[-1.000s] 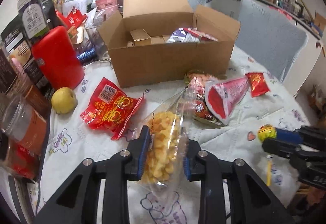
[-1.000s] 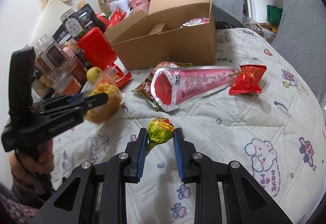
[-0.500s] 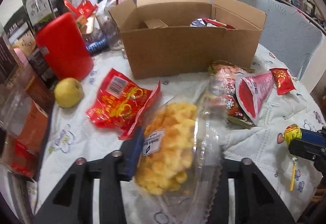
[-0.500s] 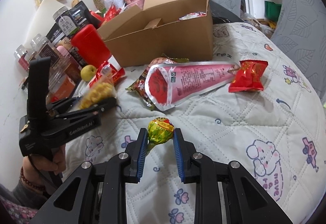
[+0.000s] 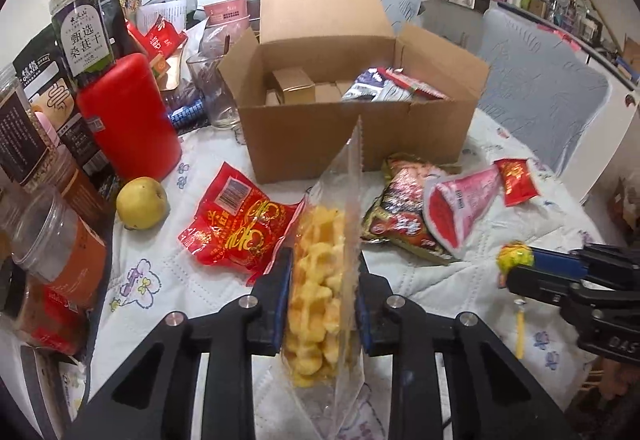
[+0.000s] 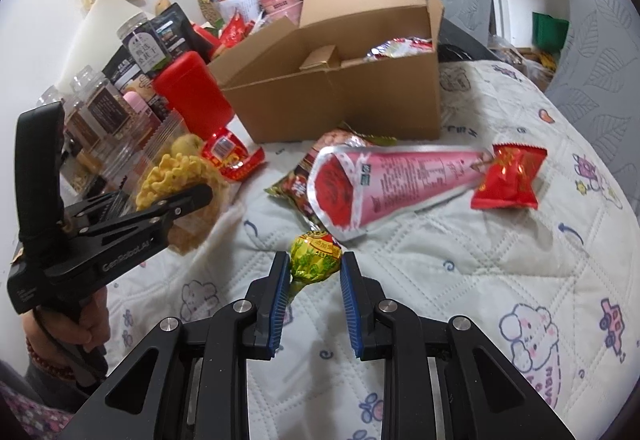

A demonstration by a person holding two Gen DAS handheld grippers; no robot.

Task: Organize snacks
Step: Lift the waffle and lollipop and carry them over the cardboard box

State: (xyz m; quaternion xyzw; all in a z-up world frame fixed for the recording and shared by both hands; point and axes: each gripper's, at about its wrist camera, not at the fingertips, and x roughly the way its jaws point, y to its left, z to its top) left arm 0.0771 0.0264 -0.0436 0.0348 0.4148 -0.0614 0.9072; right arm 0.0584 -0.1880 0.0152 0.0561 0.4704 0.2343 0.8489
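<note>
My left gripper (image 5: 322, 292) is shut on a clear bag of yellow puffed snacks (image 5: 320, 280) and holds it upright above the table; the bag also shows in the right wrist view (image 6: 176, 176). My right gripper (image 6: 314, 280) is shut on a yellow-green lollipop (image 6: 314, 254), also visible in the left wrist view (image 5: 514, 256). An open cardboard box (image 5: 352, 136) with several snacks inside stands behind. On the quilted cloth lie a red packet (image 5: 240, 228), a pink cone pack (image 6: 384, 184), a brown nut bag (image 5: 400, 216) and a small red sachet (image 6: 508, 176).
A red canister (image 5: 128, 116), a yellow pear (image 5: 140, 202), a glass (image 5: 208, 88) and several jars and bags (image 5: 40, 120) crowd the left side. A grey chair (image 5: 540, 96) stands behind the table on the right.
My left gripper has lifted the puffed snack bag and turned it upright, moving toward the box. My right gripper has kept hold of the lollipop and shifted slightly forward.
</note>
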